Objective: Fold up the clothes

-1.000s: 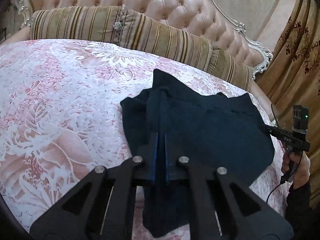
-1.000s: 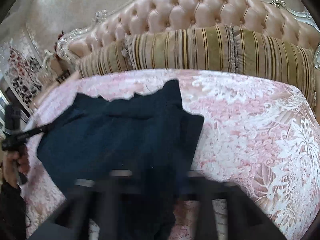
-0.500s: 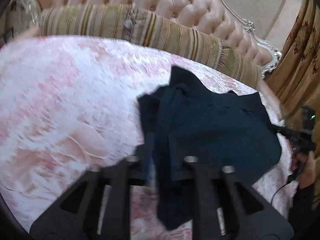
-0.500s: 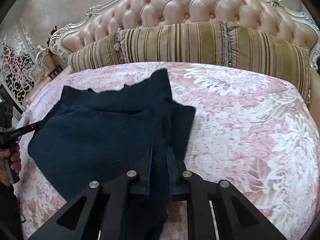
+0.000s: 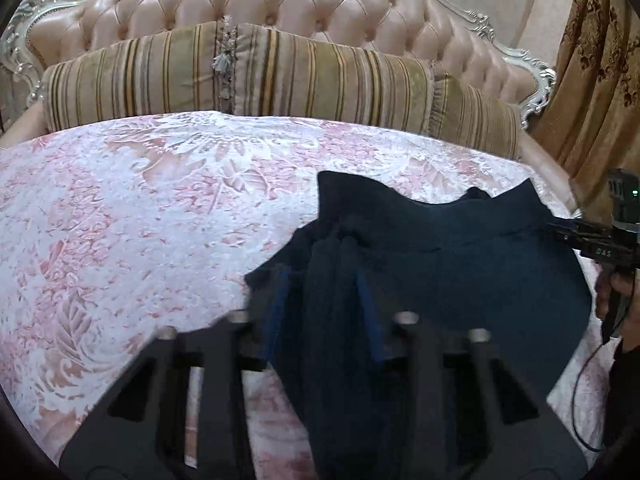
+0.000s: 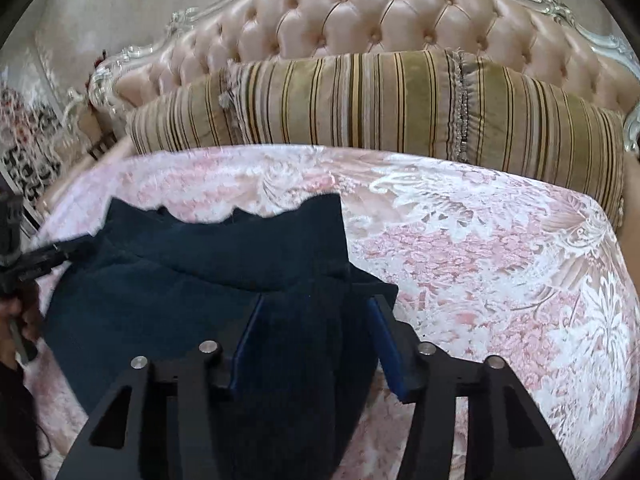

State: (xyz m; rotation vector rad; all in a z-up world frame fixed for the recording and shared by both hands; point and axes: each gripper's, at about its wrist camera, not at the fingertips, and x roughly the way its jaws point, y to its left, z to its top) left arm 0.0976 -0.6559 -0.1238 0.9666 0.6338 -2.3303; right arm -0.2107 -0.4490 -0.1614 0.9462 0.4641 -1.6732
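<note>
A dark blue knit garment (image 5: 460, 280) lies spread on the pink floral bedcover (image 5: 140, 220), with its far edge wavy. My left gripper (image 5: 324, 304) straddles a bunched fold at the garment's left side. Its blue pads stand apart on either side of the fold, and the jaws are closing. My right gripper (image 6: 316, 320) is at the opposite side of the same garment (image 6: 180, 288). Its jaws are opening, and a ridge of cloth lies loose between the wide blue pads. Each view shows the other gripper at the cloth's far edge, held in a hand (image 5: 616, 292).
A long striped bolster pillow (image 5: 280, 76) lies against the tufted pink headboard (image 5: 320, 4) at the back of the bed. A gold patterned curtain (image 5: 592, 80) hangs beyond the bed's right side. Bedcover (image 6: 480, 260) stretches to the right of the garment.
Half a second ago the right pads were pinched on a fold; now they stand wide apart around it. The left pads, shut on cloth a second ago, also stand apart.
</note>
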